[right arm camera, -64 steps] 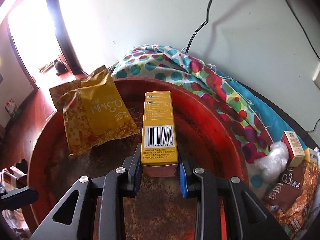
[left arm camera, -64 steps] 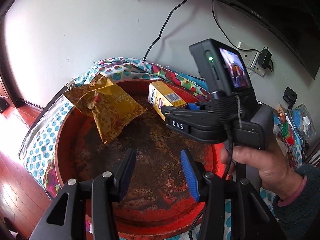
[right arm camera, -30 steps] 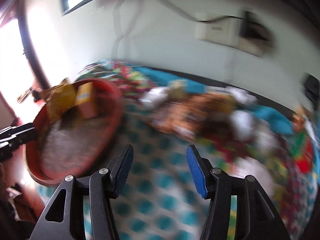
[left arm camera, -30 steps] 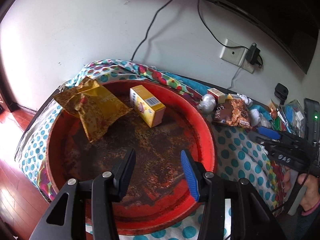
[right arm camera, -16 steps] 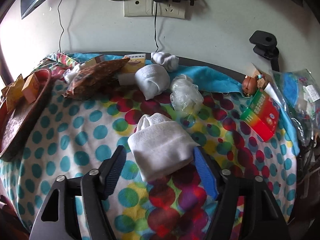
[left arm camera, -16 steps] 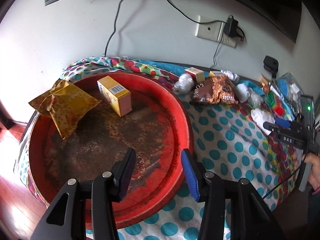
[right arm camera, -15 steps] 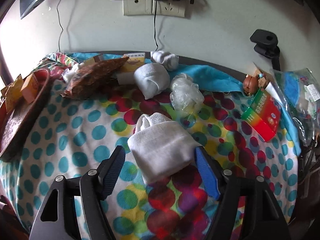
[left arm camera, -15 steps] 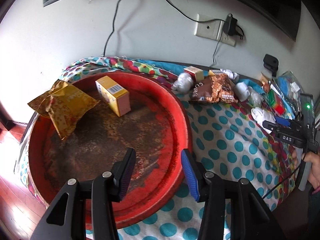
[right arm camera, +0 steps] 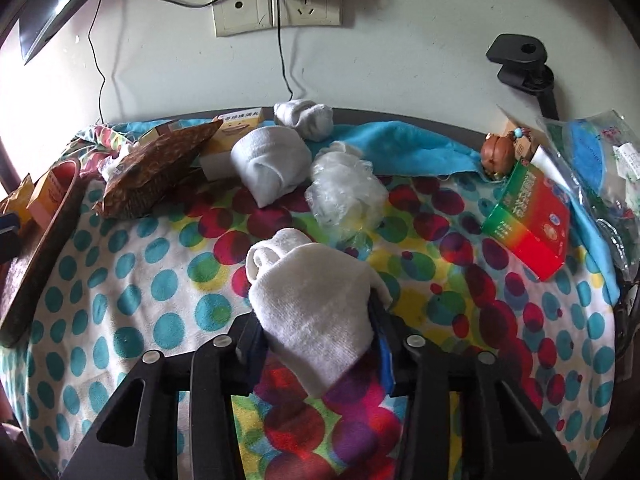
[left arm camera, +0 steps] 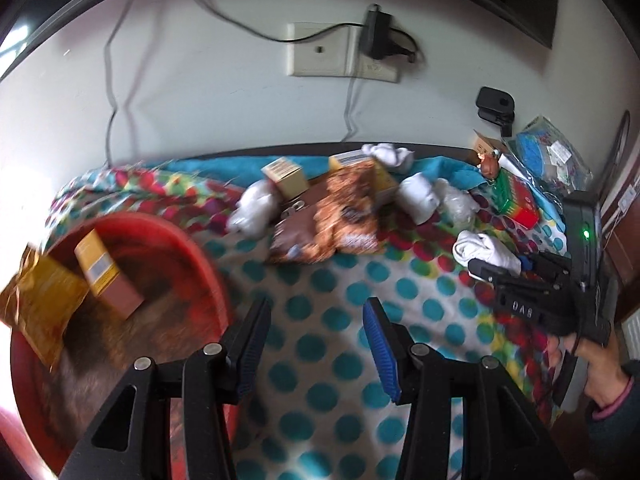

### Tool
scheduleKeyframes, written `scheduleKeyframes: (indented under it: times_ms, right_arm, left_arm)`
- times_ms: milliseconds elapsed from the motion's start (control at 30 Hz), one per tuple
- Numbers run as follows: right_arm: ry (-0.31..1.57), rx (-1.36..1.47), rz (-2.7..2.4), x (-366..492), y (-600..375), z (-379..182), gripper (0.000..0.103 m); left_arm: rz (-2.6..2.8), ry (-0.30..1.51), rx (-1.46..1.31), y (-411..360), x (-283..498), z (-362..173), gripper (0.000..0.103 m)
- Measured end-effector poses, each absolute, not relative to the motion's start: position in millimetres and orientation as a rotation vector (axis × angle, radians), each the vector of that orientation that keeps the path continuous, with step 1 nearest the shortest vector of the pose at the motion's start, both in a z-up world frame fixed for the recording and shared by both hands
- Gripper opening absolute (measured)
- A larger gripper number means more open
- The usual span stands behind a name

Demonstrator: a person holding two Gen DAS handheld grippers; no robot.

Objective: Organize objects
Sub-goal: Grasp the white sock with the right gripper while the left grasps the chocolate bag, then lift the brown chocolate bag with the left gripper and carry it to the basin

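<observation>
On the polka-dot cloth (right arm camera: 132, 272) lies a rolled white sock (right arm camera: 308, 292). My right gripper (right arm camera: 314, 316) has it between its fingers; the jaws are closing and both pads press into its sides. In the left wrist view that same sock (left arm camera: 484, 250) shows at the right gripper (left arm camera: 500, 266), which a hand holds. My left gripper (left arm camera: 316, 304) hangs open over bare cloth, just right of the red tray (left arm camera: 200, 256). Inside the tray are a yellow box (left arm camera: 106, 276) and a yellow snack bag (left arm camera: 44, 304).
Toward the wall lie a brown snack bag (right arm camera: 156, 164), a second rolled sock (right arm camera: 272, 164), a crumpled plastic wad (right arm camera: 344, 196), a small box (left arm camera: 286, 176) and a green and red box (right arm camera: 528, 220). A wall socket and cables hang behind the table.
My left gripper has swung right, off the tray and over the cloth. The right gripper's jaws have narrowed from wide around the sock to pressing on it.
</observation>
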State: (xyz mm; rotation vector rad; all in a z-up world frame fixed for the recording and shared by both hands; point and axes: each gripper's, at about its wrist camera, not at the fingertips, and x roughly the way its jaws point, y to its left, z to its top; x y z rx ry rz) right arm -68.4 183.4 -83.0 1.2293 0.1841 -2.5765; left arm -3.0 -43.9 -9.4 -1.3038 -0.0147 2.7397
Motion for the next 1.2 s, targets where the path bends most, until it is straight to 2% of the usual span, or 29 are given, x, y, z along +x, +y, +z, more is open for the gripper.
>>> scheduleKeyframes:
  times_ms: [200,600,767,900,967,1200]
  right_arm:
    - [0.159,1.207,-2.589,-70.5,184.2,-85.2,0.039]
    - [0.080,1.220,-2.552,-73.3,192.2,-86.2,0.040]
    - [0.097,1.222,-2.557,-72.8,189.4,-86.0,0.040]
    - [0.115,1.223,-2.563,-72.0,186.7,-86.1,0.040]
    - [0.115,1.224,-2.564,-72.5,187.1,-86.5,0.040]
    - [0.137,1.230,-2.573,-71.6,183.5,-86.2,0.041]
  left_arm:
    - [2.740,0.158,-1.271,-3.6,-33.5,-8.3,0.053]
    - [2.831,0.535,-1.463,33.2,-100.0,-49.8,0.054]
    - [2.874,0.509,-1.503,26.0,-111.4,-67.9,0.054]
    - [2.926,0.473,-1.419,22.0,-105.2,-72.0,0.054]
    - [2.938,0.461,-1.405,19.7,-103.6,-71.7,0.045]
    - [2.952,0.319,-1.395,10.8,-96.2,-62.1,0.036]
